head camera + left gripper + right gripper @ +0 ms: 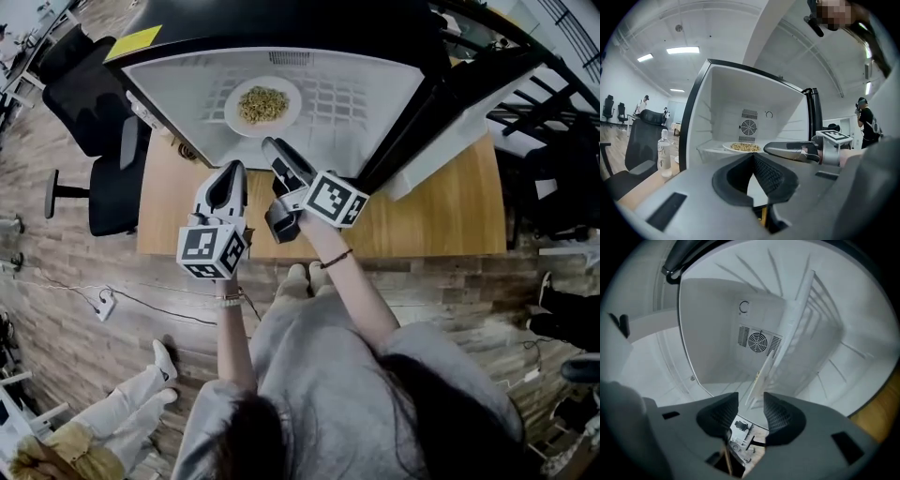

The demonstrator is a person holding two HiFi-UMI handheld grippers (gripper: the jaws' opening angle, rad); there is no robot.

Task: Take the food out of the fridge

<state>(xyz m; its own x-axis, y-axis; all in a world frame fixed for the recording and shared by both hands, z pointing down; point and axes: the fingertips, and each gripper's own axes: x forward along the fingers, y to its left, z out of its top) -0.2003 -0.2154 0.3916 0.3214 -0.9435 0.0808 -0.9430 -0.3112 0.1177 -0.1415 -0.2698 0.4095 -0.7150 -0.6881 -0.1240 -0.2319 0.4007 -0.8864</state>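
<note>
Food, a heap of pale grains, is kept on a white plate that is set on the wire shelf inside the open fridge. The fridge is stood on a wooden table, and its door is swung wide to the right so that the whole front is left free.

The right gripper is held at the plate's near rim and is rolled onto its side. This is judged to be done so that one jaw can be passed over the rim and the other under it. In the right gripper view the plate is seen edge-on as a thin pale line leading into the gap between the jaws, which are kept moderately apart; nothing is clamped yet.

The left gripper is held lower, just outside the fridge mouth, with its jaw tips pressed together and nothing between them. It is probably kept in reserve, out of the other's path.

A water bottle is stood on the table left of the fridge, and a black office chair is parked beyond it. No obstacle is seen between the right gripper and the plate. Care is called for only with the shelf wires beneath the rim, which may be caught by the lower jaw.
</note>
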